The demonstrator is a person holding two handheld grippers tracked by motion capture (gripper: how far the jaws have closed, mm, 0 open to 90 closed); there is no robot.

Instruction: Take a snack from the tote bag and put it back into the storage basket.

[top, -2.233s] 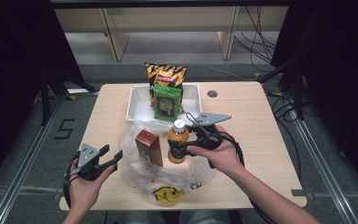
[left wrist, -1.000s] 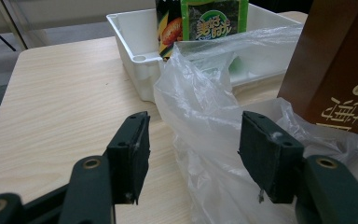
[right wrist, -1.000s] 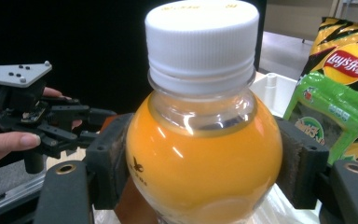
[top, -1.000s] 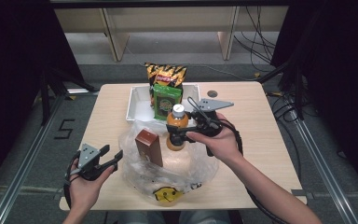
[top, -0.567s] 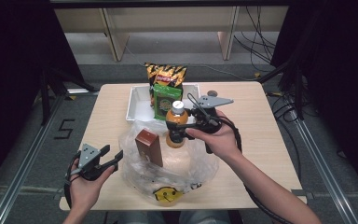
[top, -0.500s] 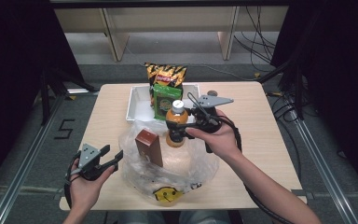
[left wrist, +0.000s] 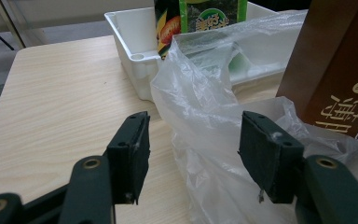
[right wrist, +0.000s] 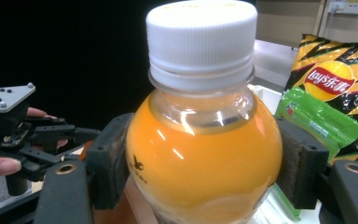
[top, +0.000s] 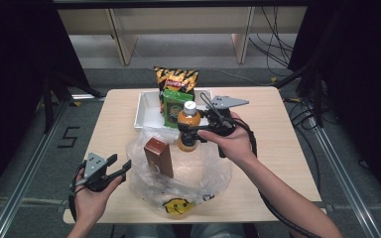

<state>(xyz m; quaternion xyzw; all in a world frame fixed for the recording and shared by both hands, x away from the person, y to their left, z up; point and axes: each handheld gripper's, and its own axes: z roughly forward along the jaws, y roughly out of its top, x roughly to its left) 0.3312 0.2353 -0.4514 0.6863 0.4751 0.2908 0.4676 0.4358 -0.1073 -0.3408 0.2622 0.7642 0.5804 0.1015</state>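
My right gripper is shut on an orange juice bottle with a white cap, held upright above the far edge of a clear plastic bag. In the right gripper view both pads press the bottle at its shoulder. A brown carton stands inside the bag. My left gripper rests open at the bag's left edge. In the left gripper view, loose bag film lies between its jaws, untouched by the pads, and the brown carton is at the right.
A white tray sits at the table's far middle, holding a green packet and a yellow-black chip bag. Cables trail from the right gripper along the forearm. The table's front edge is near the left hand.
The right gripper has lifted the bottle up out of the bag and carried it slightly toward the tray. The left gripper has stayed put.
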